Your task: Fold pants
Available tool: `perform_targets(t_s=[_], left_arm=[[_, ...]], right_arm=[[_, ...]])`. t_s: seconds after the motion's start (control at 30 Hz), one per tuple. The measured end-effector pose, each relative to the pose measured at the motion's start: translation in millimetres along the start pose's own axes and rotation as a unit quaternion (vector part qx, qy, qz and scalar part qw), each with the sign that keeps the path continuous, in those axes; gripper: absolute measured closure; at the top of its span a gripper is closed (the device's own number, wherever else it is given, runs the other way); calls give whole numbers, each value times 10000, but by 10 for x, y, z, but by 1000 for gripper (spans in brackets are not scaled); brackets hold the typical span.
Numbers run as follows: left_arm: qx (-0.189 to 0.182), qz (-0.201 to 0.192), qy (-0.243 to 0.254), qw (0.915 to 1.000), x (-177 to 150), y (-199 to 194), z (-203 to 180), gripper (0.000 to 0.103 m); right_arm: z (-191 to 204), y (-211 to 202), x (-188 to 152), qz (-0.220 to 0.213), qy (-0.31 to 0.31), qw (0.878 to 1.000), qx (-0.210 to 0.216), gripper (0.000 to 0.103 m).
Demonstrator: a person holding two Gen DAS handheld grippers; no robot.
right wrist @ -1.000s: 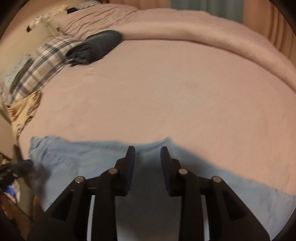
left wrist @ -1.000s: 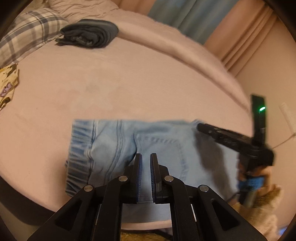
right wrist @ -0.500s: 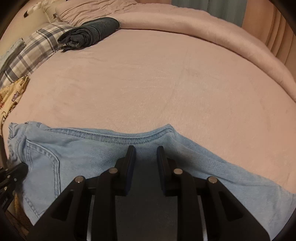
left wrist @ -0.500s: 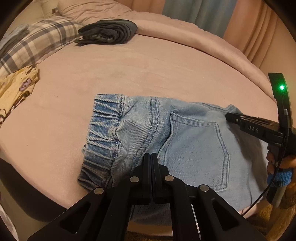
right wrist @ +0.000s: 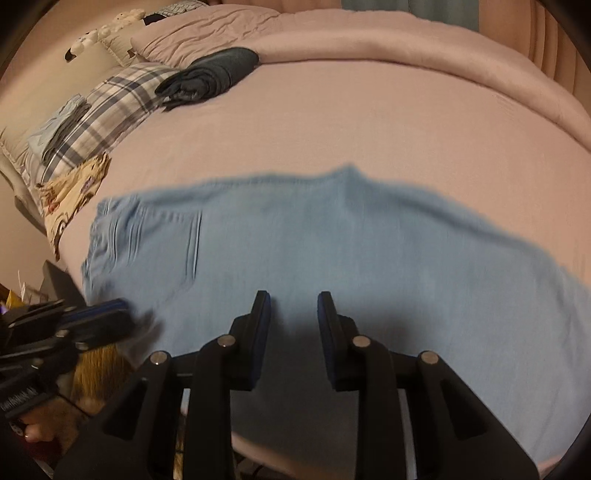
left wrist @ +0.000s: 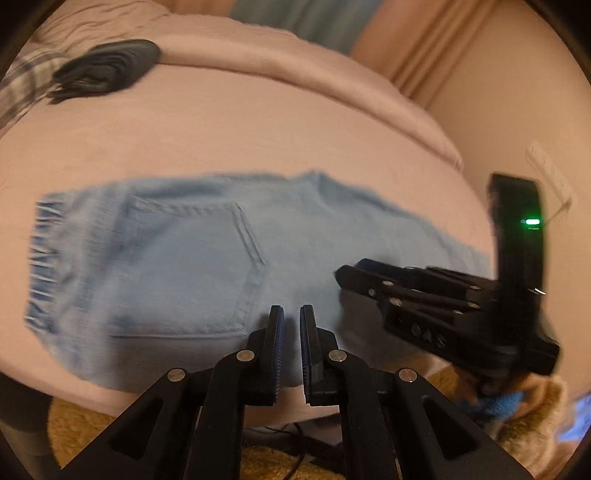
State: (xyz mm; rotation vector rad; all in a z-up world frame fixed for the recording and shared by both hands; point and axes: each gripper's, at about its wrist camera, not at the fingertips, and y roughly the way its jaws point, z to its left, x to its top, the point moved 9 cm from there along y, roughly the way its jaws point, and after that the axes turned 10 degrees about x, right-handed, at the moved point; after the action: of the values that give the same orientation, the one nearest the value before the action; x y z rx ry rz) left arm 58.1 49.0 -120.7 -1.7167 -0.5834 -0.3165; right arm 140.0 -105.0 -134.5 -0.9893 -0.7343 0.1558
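Light-blue denim pants w/ paler stitching on the back pocket — lying on a dusty-pink bedspread. Dark charcoal folded garment next to a grey-navy-white plaid pillow. Cream-yellow printed cloth at bed edge. Both grippers black w/ blue pads; green light on the right one. Curtains — teal & peach.

Dark folded garment lies beside plaid pillow on bed.

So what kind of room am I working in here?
Most likely a bedroom. The light blue jeans lie on a bed with a pink cover, there are pillows at its head, and curtains hang behind it.
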Motion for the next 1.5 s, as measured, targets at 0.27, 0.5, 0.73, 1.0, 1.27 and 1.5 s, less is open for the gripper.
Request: perform_targets(t_s=[0.27,0.5,0.73,1.0,1.27,1.5], left_arm=[[705,45,-74,9975,-105,235,297,97],[527,102,-291,9981,-124,186,437,97],[555,142,-198,9982,-200,127,406,97],[961,74,-7,9953,-243,38,512,97],[992,115,-22,9950,-229,34,513,97],[1030,265,273,9939,-134,-14,341,97]], right_arm=[[-379,-179,-358,-117,194,9974,-690,90],[-809,-490,-541,-279,556,9927,-1037,91],[-1329,-903,-818,-443,1087,9824,-1455,94],[-1841,-1239,-1035,-724,1857,9687,-1481,103],[-2070,-1482,-1197,-873,2149,9577,-1704,103],[-2418,-1776,-1366,-1065,2575,9378,-2070,103]])
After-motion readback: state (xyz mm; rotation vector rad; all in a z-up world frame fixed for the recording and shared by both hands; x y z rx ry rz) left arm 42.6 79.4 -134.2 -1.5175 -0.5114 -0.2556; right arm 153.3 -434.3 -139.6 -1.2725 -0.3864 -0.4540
